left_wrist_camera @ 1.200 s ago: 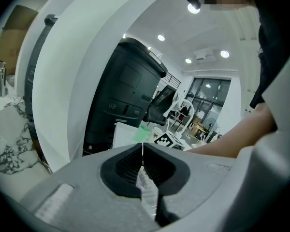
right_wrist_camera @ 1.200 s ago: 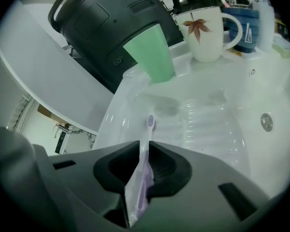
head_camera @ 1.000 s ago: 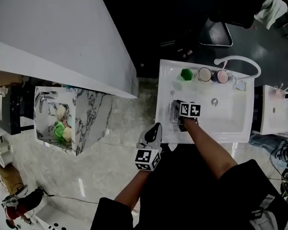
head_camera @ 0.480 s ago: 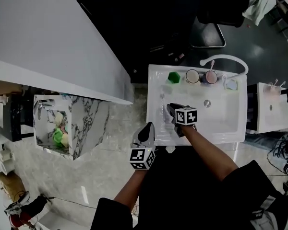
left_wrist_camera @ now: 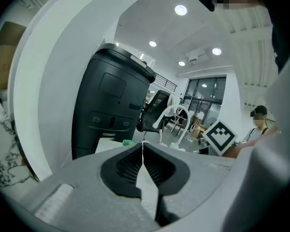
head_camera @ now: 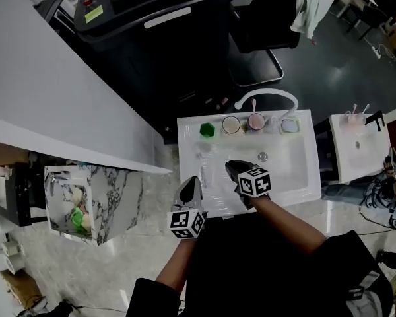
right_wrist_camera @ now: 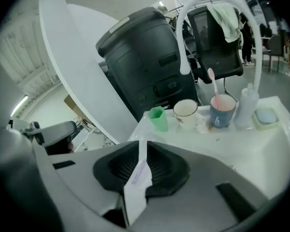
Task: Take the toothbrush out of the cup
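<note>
We see a white, glossy rectangular ceramic sink (head_camera: 305,193) at the middle of the head view. Along its upper rim stands a row of things. From the left come a green faceted plastic cup (head_camera: 206,129), a round white ceramic mug (head_camera: 231,125), and a blue round cup with a pink inside (right_wrist_camera: 221,111). Then come a clear slim bottle (right_wrist_camera: 246,108) and a pale blue soap dish (head_camera: 289,125).

The pink-headed slender toothbrush (right_wrist_camera: 212,83) stands upright in the blue cup, leaning a little to the left. A white tubular faucet (head_camera: 264,96) arches over that row, and in the right gripper view its spout hangs just left of the toothbrush.

The grey ribbed-pad right gripper (head_camera: 230,166) hovers over the left half of the basin, well short of the cups. Its jaws sit nearly together, with only a narrow pale slit between the pads, and we can name nothing in it. The matching left gripper (head_camera: 190,185) is at the sink's lower left edge. Its jaws are pressed together and empty.

Above the sink we see a large dark matte bin-like machine (head_camera: 152,18), and right of it a black office chair (head_camera: 264,25) with a pale cloth (head_camera: 310,8) draped on its back. A long smooth white counter (head_camera: 53,91) fills the upper left, and a veined marble cabinet (head_camera: 112,183) sits at lower left. A second white basin (head_camera: 360,147) lies at the right edge.
</note>
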`<state>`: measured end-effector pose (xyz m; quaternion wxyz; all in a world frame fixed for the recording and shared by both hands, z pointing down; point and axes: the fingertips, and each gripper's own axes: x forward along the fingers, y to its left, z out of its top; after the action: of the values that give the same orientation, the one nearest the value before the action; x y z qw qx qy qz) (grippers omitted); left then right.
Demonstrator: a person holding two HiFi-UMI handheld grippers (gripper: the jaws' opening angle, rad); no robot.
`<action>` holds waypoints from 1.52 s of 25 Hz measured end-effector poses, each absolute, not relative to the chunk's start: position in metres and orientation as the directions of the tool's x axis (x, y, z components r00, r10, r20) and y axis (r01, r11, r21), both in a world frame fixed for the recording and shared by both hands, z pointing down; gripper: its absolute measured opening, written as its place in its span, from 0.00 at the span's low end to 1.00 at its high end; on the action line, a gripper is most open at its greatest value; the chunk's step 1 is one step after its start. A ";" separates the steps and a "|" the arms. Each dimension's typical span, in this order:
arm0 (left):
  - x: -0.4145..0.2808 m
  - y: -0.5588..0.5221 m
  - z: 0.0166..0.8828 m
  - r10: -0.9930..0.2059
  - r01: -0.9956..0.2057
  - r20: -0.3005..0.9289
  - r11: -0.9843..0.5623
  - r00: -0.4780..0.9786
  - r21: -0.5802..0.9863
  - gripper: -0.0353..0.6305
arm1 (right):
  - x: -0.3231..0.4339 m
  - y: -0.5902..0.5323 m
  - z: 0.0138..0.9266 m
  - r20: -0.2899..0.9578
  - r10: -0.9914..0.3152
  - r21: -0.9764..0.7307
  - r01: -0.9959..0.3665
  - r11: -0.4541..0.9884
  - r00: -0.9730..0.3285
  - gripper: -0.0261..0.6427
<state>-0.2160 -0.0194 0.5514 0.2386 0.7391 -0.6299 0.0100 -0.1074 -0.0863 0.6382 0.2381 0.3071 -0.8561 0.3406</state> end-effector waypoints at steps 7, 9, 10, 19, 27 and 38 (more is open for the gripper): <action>-0.182 -0.057 0.528 -0.935 -0.934 0.264 -0.146 0.238 0.326 0.09 | -0.045 -0.102 0.572 0.519 -0.493 -0.390 -0.707 0.590 -0.698 0.04; -0.172 -0.067 0.522 -0.933 -0.934 0.254 -0.168 0.254 0.316 0.09 | -0.026 -0.108 0.559 0.496 -0.532 -0.377 -0.722 0.581 -0.687 0.04; -0.167 -0.072 0.519 -0.932 -0.933 0.250 -0.178 0.261 0.312 0.09 | -0.018 -0.111 0.554 0.486 -0.549 -0.370 -0.729 0.576 -0.680 0.04; -0.105 -0.119 0.510 -0.914 -0.920 0.225 -0.268 0.336 0.286 0.09 | 0.061 -0.131 0.531 0.421 -0.665 -0.361 -0.786 0.501 -0.617 0.04; -0.058 -0.170 0.526 -0.897 -0.929 0.271 -0.290 0.348 0.231 0.09 | 0.107 -0.147 0.524 0.366 -0.728 -0.361 -0.809 0.463 -0.580 0.04; -0.019 -0.250 0.564 -0.883 -0.935 0.337 -0.250 0.327 0.251 0.12 | 0.146 -0.167 0.538 0.391 -0.693 -0.400 -0.789 0.465 -0.606 0.04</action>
<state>-0.0187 -0.2501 0.5643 0.2055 0.7881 -0.5768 0.0633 0.1456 -0.1669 0.5377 0.0866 0.4351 -0.8516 0.2793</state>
